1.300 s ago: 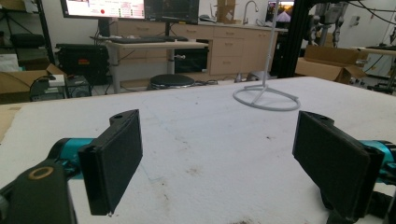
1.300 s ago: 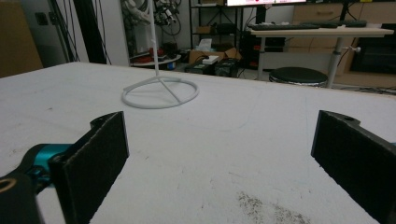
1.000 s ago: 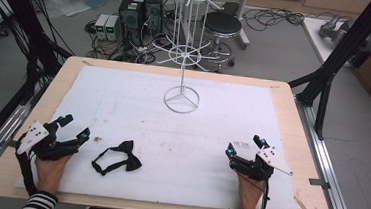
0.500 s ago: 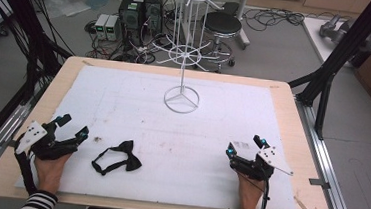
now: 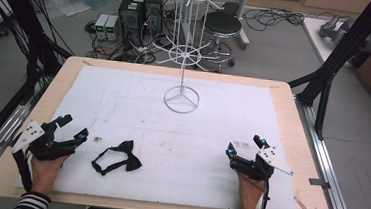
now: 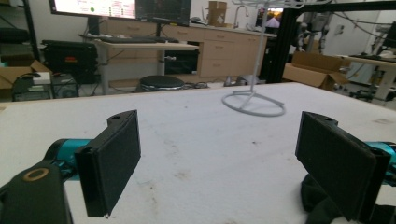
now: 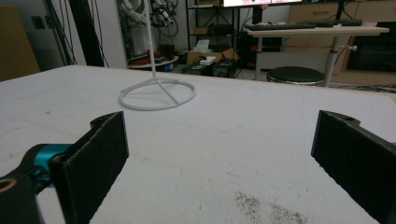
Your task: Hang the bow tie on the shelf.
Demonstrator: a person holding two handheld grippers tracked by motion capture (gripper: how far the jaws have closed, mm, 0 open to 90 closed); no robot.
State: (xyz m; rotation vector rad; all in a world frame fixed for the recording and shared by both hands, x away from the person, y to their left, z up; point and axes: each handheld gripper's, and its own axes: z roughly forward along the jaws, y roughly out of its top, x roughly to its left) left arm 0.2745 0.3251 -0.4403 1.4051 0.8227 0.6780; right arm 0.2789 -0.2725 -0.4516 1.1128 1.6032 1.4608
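A black bow tie (image 5: pixel 118 161) with its strap lies on the white mat near the front left; a dark corner of the bow tie (image 6: pixel 315 200) peeks out behind the right jaw in the left gripper view. My left gripper (image 5: pixel 73 127) rests just left of it, open, nothing between its jaws. My right gripper (image 5: pixel 245 145) rests at the front right, open and empty. A white wire display stand (image 5: pixel 181 98) rises from the mat's far middle, with its ring base (image 6: pixel 253 103) ahead of the left gripper and the same base (image 7: pixel 157 98) ahead-left of the right gripper.
The white foam mat (image 5: pixel 181 129) covers most of a wooden table (image 5: pixel 293 108). Small dark specks (image 5: pixel 98 139) lie beside the bow tie. A black frame post (image 5: pixel 325 85) stands at the table's right edge. A stool (image 5: pixel 222 24) and electronics boxes sit on the floor beyond.
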